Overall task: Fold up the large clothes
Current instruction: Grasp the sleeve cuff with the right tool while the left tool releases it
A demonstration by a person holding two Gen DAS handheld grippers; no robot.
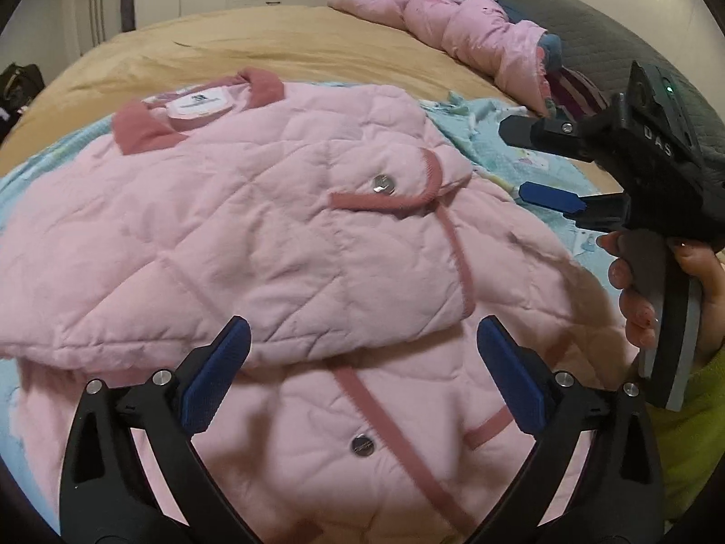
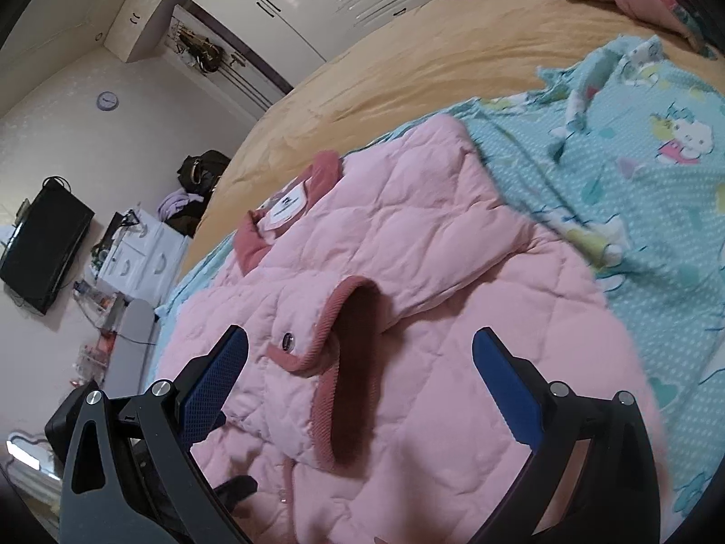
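Note:
A pink quilted jacket (image 1: 253, 245) with a darker pink collar (image 1: 145, 131) and snap buttons lies on the bed, one side folded over its front. It also shows in the right wrist view (image 2: 408, 272). My left gripper (image 1: 362, 376) is open and empty, just above the jacket's lower front. My right gripper (image 2: 362, 390) is open and empty over the jacket near a dark pink trimmed opening (image 2: 358, 353). In the left wrist view the right gripper (image 1: 521, 163) hangs open off the jacket's right edge.
A light blue cartoon-print sheet (image 2: 634, 172) lies under the jacket on a tan bedspread (image 1: 272, 45). A second pink padded garment (image 1: 457, 18) is heaped at the far side by a dark headboard (image 1: 611, 41). White wardrobes, a TV (image 2: 41, 249) and drawers stand beyond the bed.

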